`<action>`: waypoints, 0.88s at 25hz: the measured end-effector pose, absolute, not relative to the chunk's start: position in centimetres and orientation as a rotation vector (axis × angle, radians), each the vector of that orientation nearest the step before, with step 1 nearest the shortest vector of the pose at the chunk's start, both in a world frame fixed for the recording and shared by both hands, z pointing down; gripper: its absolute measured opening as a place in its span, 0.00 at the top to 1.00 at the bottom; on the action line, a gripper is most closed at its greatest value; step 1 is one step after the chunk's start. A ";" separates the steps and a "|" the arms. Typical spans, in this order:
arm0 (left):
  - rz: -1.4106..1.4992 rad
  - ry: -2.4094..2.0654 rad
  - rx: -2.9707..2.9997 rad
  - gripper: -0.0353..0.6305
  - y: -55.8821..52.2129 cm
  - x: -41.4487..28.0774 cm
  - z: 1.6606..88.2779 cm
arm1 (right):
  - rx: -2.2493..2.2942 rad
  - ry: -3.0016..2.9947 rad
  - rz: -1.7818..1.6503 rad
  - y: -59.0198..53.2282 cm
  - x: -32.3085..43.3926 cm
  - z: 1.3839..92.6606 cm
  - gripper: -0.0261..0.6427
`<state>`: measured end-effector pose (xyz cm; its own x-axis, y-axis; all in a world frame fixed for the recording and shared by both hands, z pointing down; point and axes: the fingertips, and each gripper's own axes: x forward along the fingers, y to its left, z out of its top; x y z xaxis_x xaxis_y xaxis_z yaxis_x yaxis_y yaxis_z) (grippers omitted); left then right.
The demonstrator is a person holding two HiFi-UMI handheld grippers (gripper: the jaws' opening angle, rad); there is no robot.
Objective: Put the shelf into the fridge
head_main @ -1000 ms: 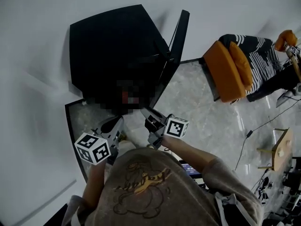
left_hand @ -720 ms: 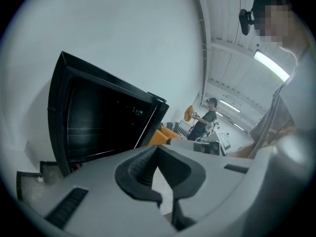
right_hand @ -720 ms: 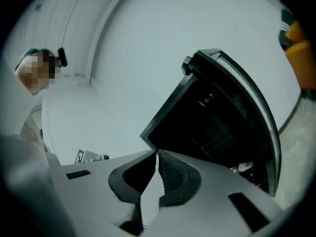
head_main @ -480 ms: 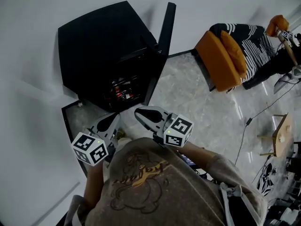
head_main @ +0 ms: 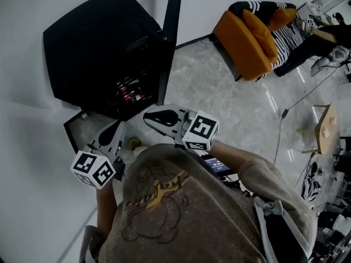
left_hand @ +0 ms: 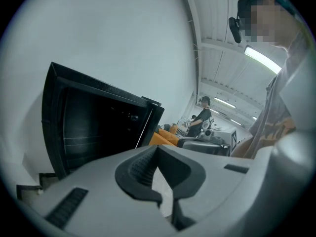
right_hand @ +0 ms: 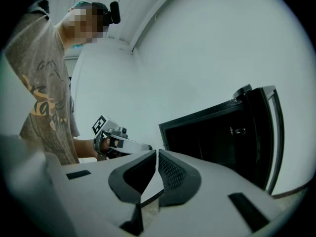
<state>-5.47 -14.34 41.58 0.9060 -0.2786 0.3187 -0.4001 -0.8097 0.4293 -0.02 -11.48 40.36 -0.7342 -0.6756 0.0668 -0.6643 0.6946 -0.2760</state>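
Note:
The black fridge point(head_main: 93, 43) stands against the white wall with its door point(head_main: 169, 32) swung open. Red items point(head_main: 129, 95) show on a low level inside. I see no loose shelf in any view. My left gripper point(head_main: 115, 126) is held near my body, below the fridge opening, shut and empty. My right gripper point(head_main: 145, 114) is beside it, pointing left toward the fridge front, also shut with nothing between its pads. In the left gripper view the jaws point(left_hand: 157, 149) meet in front of the dark fridge point(left_hand: 94, 127). In the right gripper view the jaws point(right_hand: 156, 153) touch, with the fridge point(right_hand: 212, 137) behind.
An orange armchair point(head_main: 247, 37) with a striped cushion stands to the right on the marble floor. A person point(head_main: 323, 34) is at the far right. A cable point(head_main: 285, 114) trails over the floor and a small wooden stand point(head_main: 323, 136) is at the right edge.
Both grippers have drawn back from the fridge opening toward my body. My head view has shifted, so the fridge sits further up and left and its inside shows.

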 end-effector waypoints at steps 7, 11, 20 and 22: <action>0.338 -0.491 2.557 0.94 -14.4 -5.7 42.0 | -1.117 2.919 -0.399 -11.7 0.4 40.1 0.92; 0.343 -0.490 2.551 0.94 -14.3 -5.8 42.1 | -1.102 2.939 -0.384 -11.6 0.0 39.8 0.92; 0.357 -0.477 2.540 0.94 -14.6 -5.4 43.0 | -1.093 2.946 -0.416 -12.2 -0.3 40.9 0.92; 0.355 -0.473 2.537 0.94 -14.6 -5.2 43.1 | -1.096 2.951 -0.413 -12.3 -0.3 41.0 0.92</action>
